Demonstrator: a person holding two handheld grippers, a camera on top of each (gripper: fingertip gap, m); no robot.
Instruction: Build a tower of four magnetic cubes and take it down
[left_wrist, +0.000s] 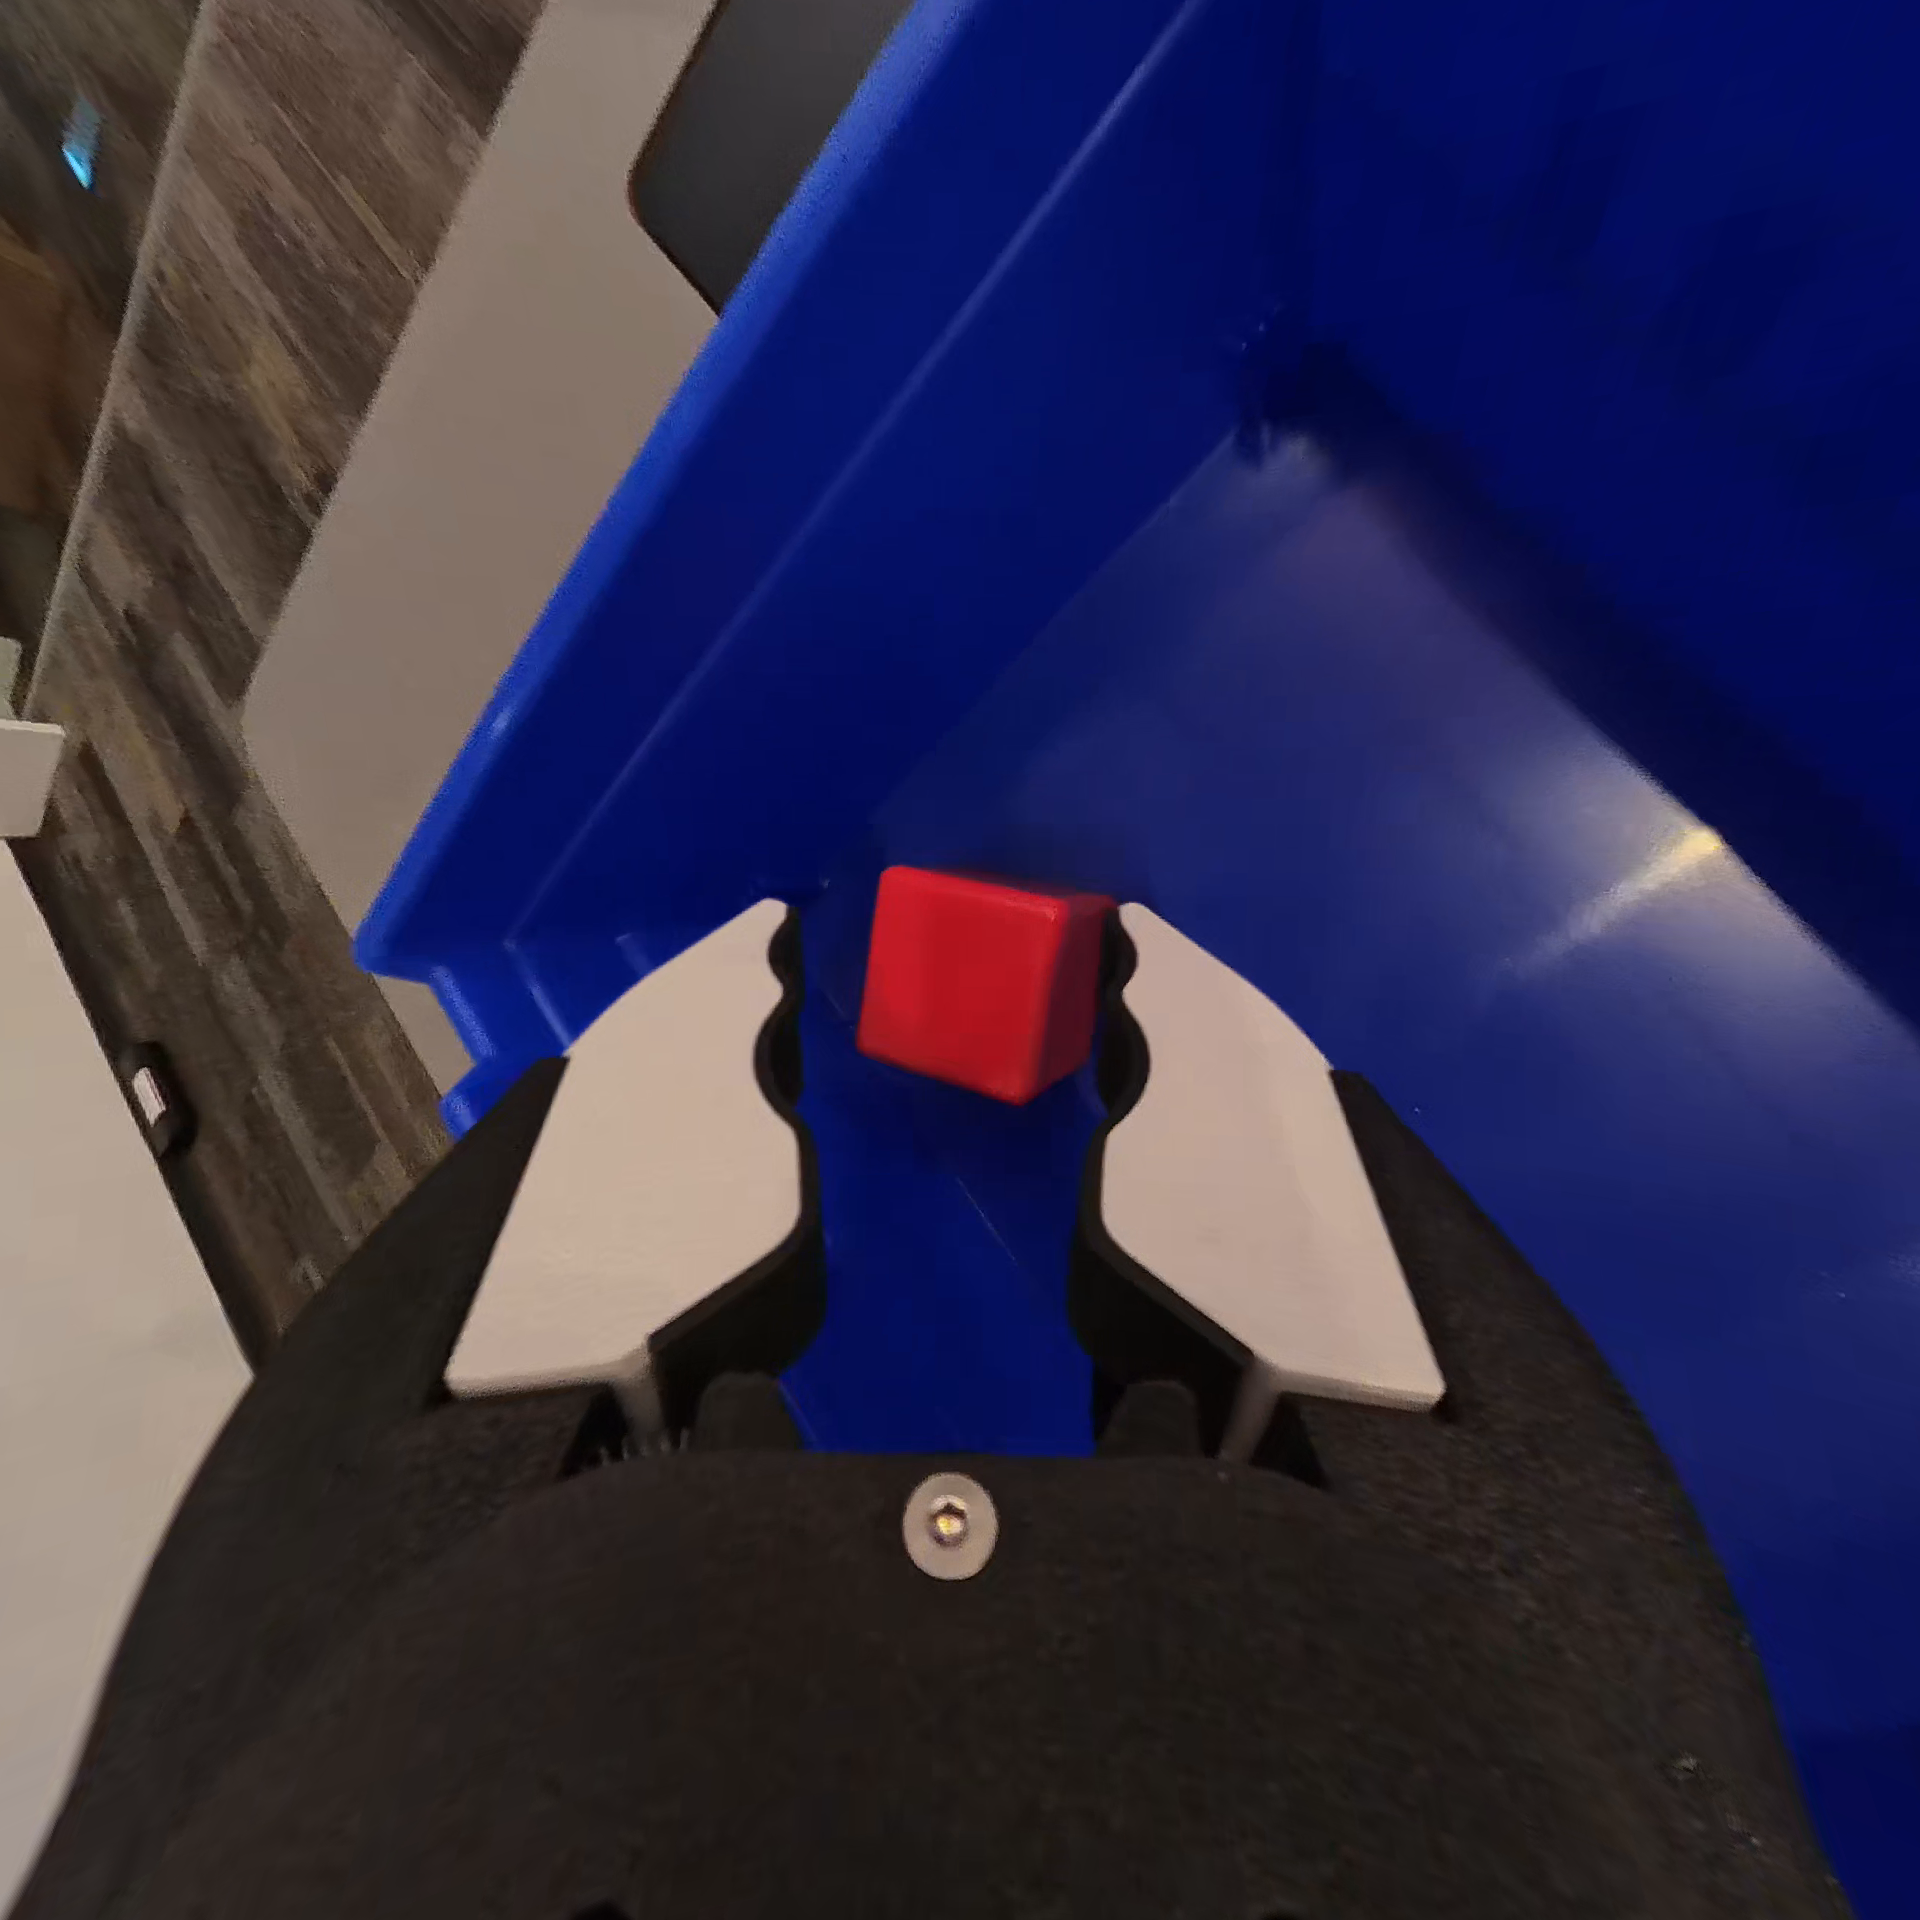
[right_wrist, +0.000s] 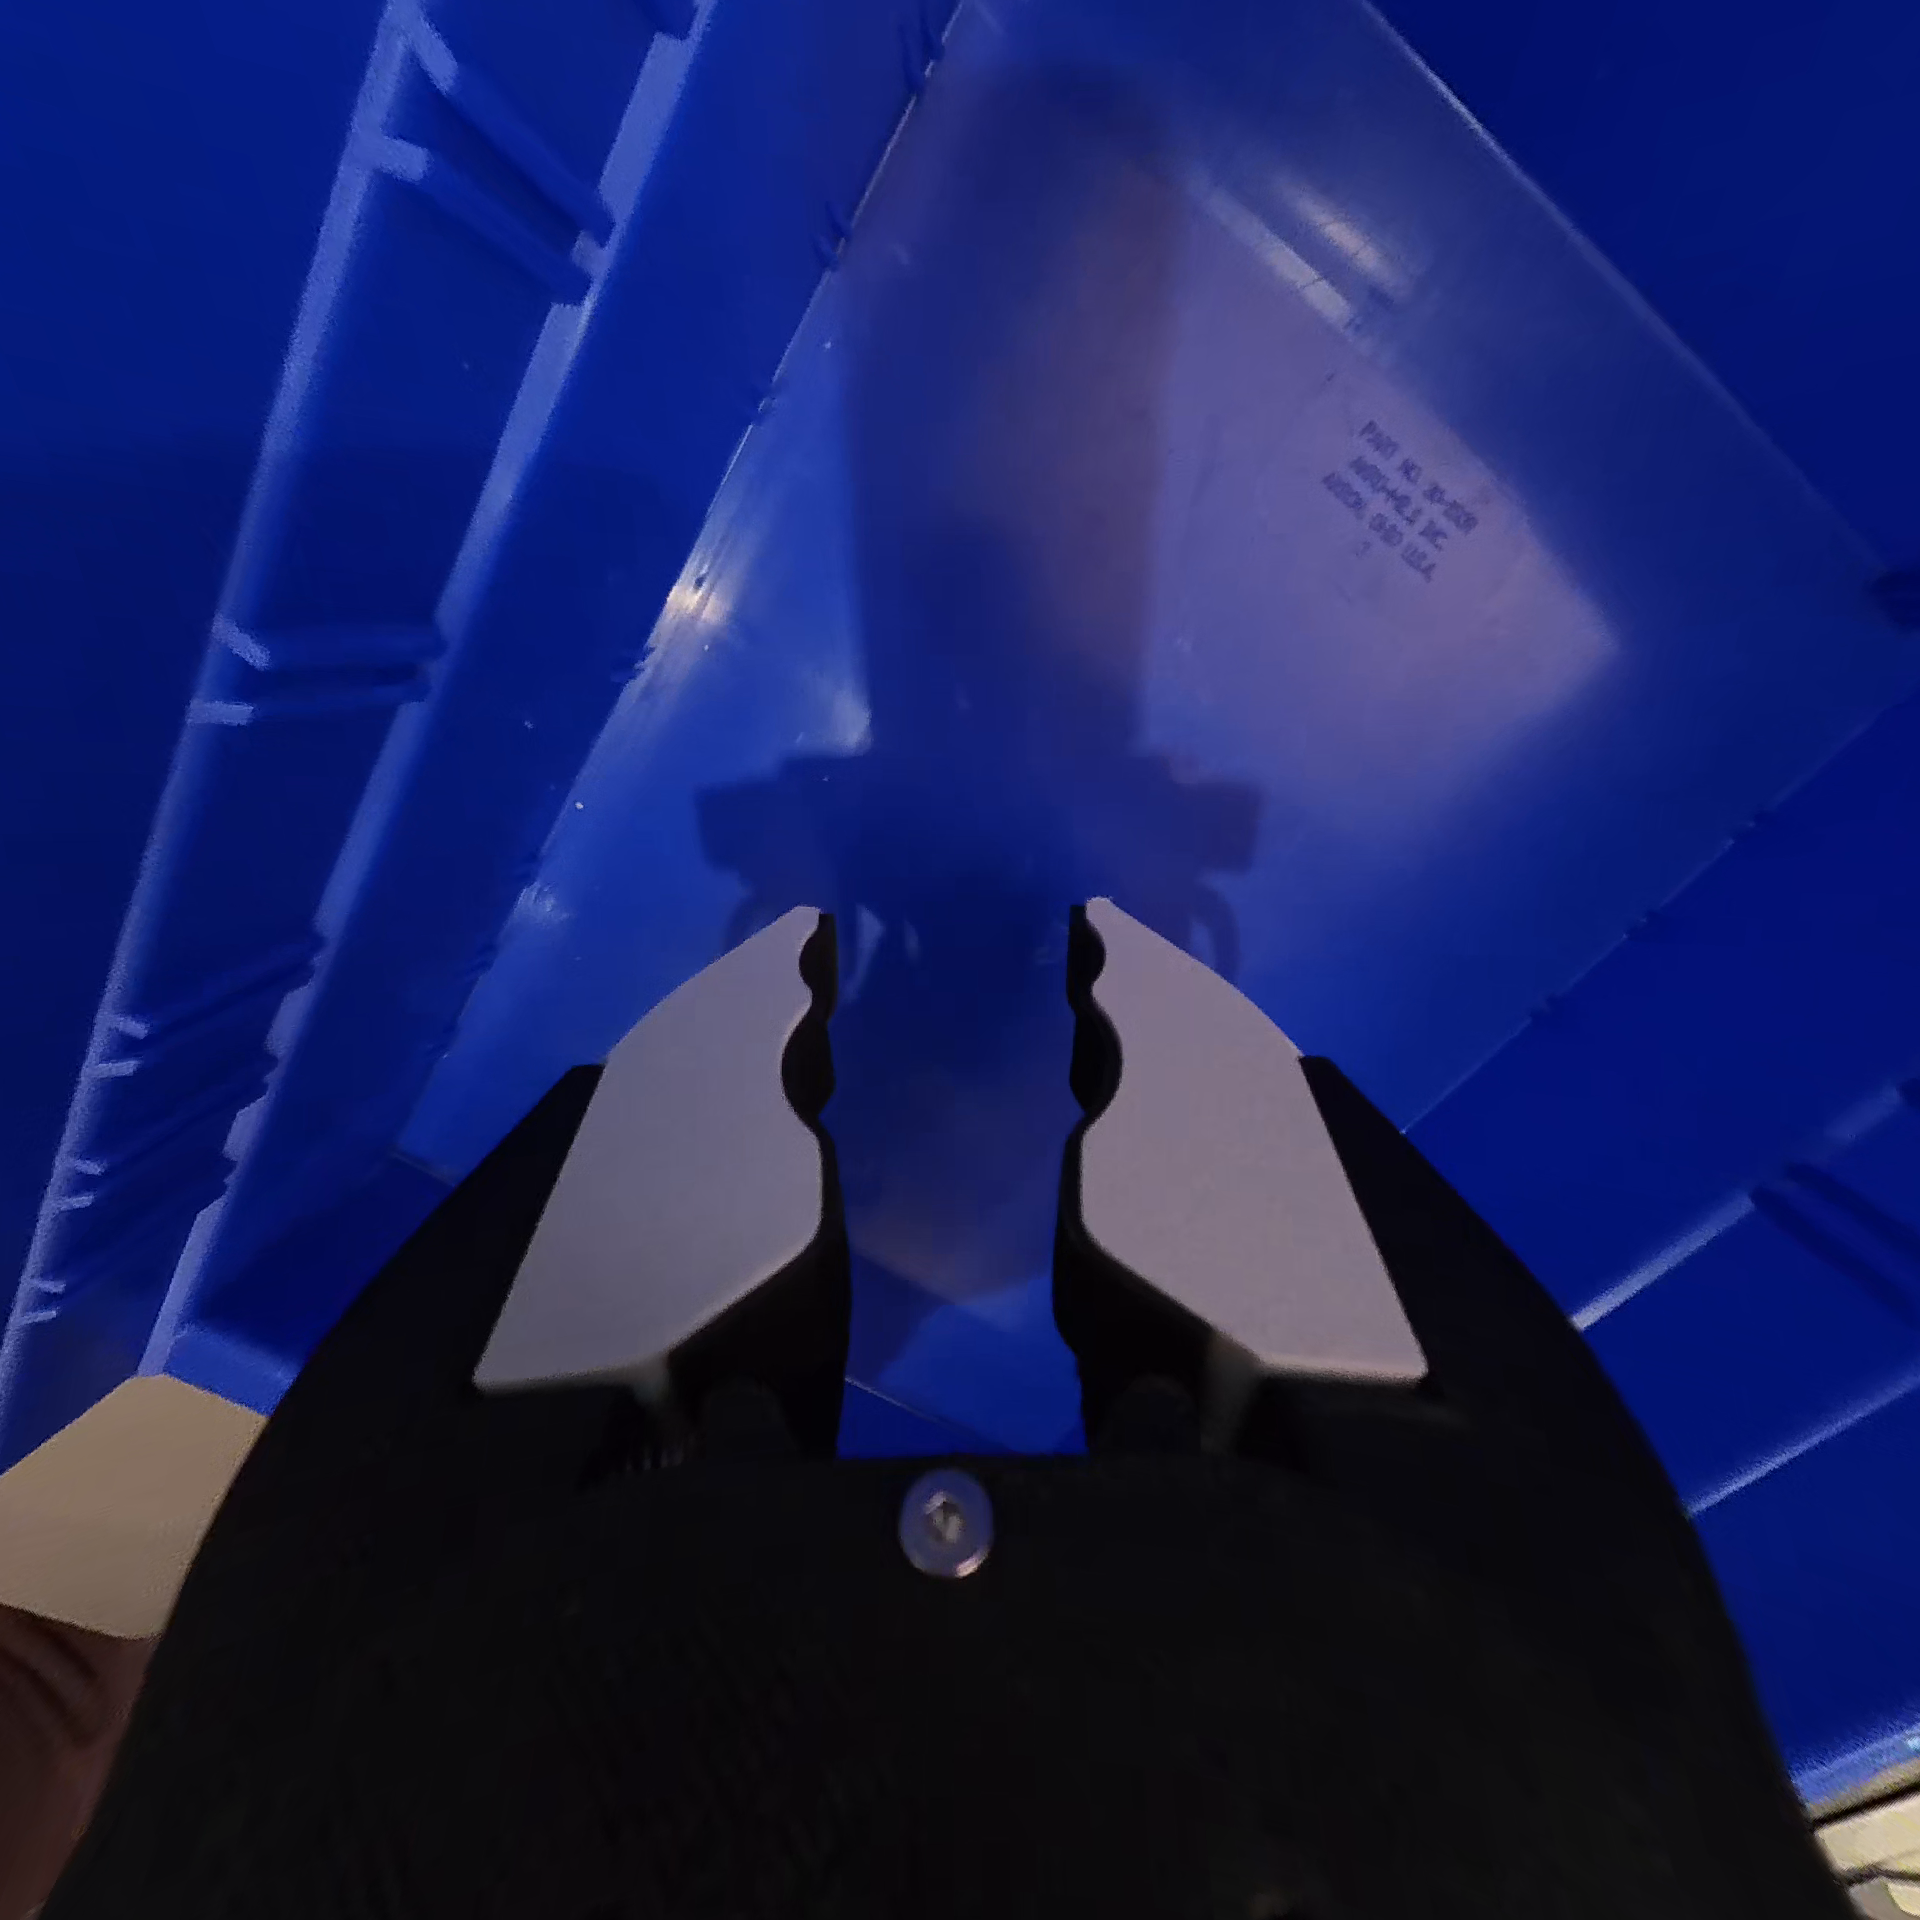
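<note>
A red cube (left_wrist: 971, 982) sits in a corner of a blue plastic bin (left_wrist: 1091, 436), close to its wall. My left gripper (left_wrist: 956, 914) is open with the cube between its fingertips. The right fingertip (left_wrist: 1127, 966) touches or nearly touches the cube, and a narrow gap shows at the left fingertip. My right gripper (right_wrist: 951, 912) is open and empty, pointing down at the glossy floor of the blue bin (right_wrist: 1299, 675), which mirrors the gripper. No other cubes are in view.
The ribbed bin wall (right_wrist: 312, 520) rises to the left of my right gripper. Outside the bin are a white table top (left_wrist: 499, 436), a dark rounded object (left_wrist: 727, 145) on it, and grey patterned floor (left_wrist: 197, 436) beyond the table edge. The tips of one gripper are about 60 cm away from the tips of the other.
</note>
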